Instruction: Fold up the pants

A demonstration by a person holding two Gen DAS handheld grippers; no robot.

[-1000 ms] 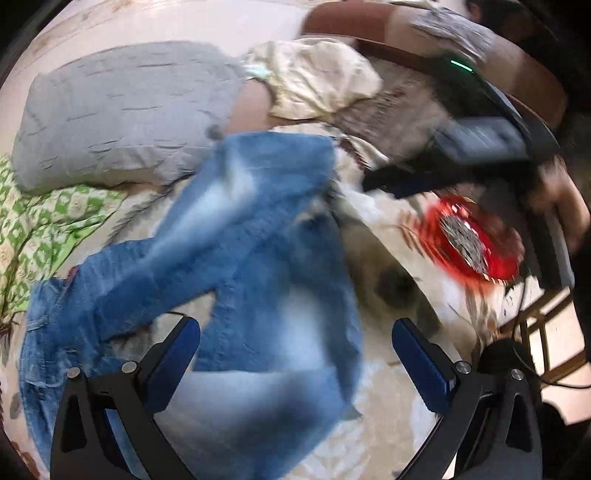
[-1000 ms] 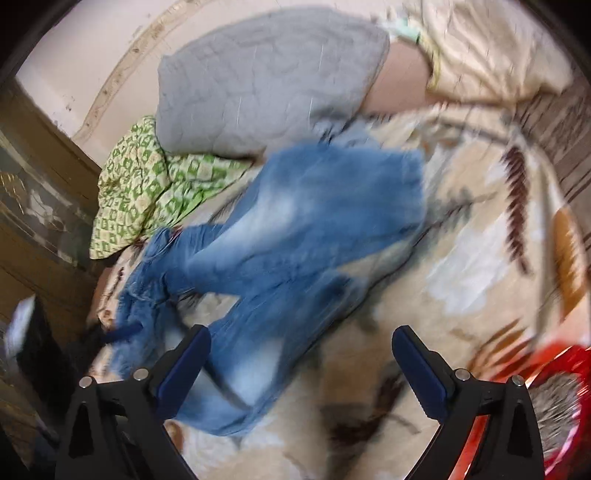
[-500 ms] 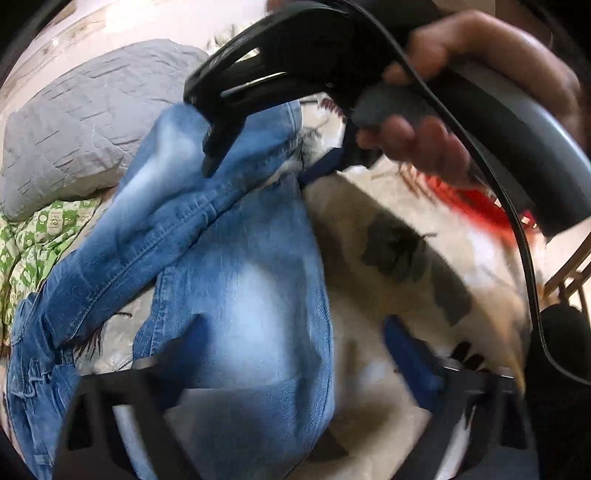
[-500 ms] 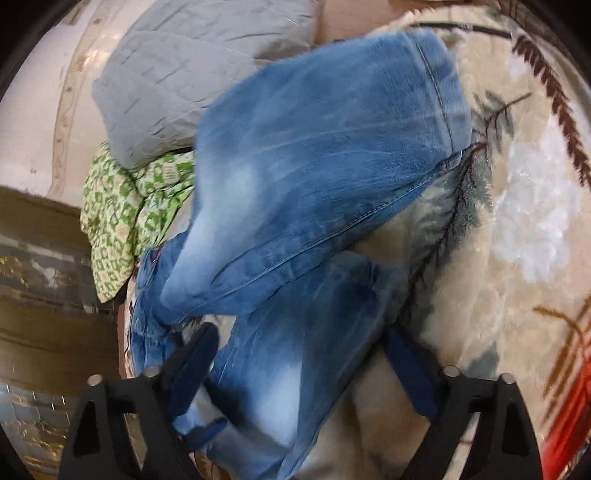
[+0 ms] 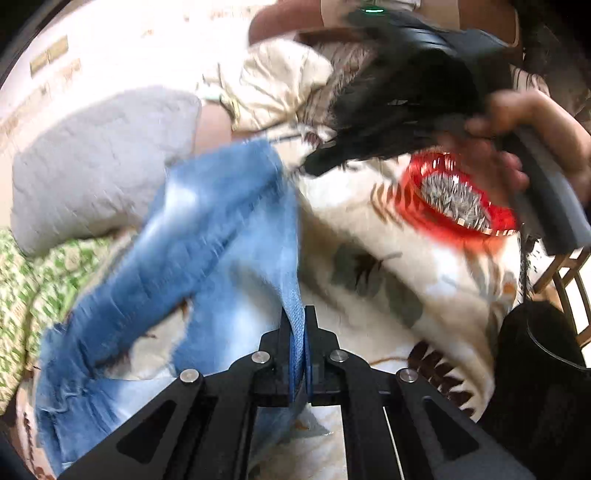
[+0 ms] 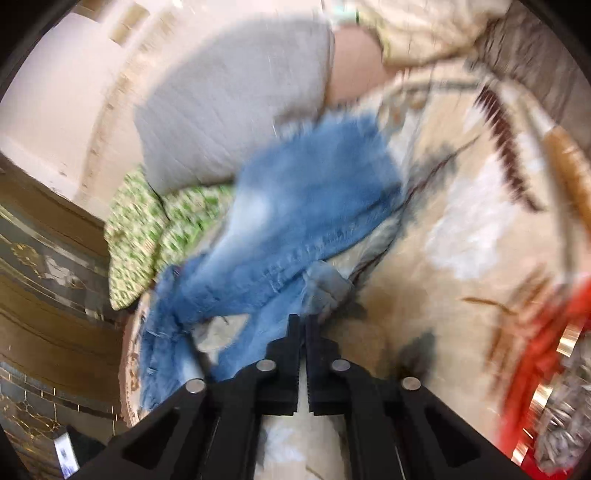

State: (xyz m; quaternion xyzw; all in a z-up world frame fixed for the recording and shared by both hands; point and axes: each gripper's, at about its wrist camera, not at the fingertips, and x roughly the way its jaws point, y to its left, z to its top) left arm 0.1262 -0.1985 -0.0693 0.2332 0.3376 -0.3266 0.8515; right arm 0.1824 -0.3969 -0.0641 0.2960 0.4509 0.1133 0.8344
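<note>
Left gripper [image 5: 298, 317] pinches the jeans [image 5: 207, 236] hem; only its view shows the right gripper [image 5: 369, 155], closed

grey quilted pillow [image 5: 99, 162] at upper left, lying partly over a green-and-white patterned cloth [image 5: 26, 280]. cream crumpled fabric [image 5: 269, 88] beyond the pillow, near a brown padded edge [image 5: 280, 26]. underneath all of it a cream blanket [image 5: 391, 273] with leaf and feather motifs in brown and grey-green. red basket [image 5: 461, 199] with gold trim sits on the blanket at right, holding something grey and speckled; contents too blurred to name. right-wrist view: dark panelled furniture [image 6: 44, 280] with gilt lines along the left edge.
</note>
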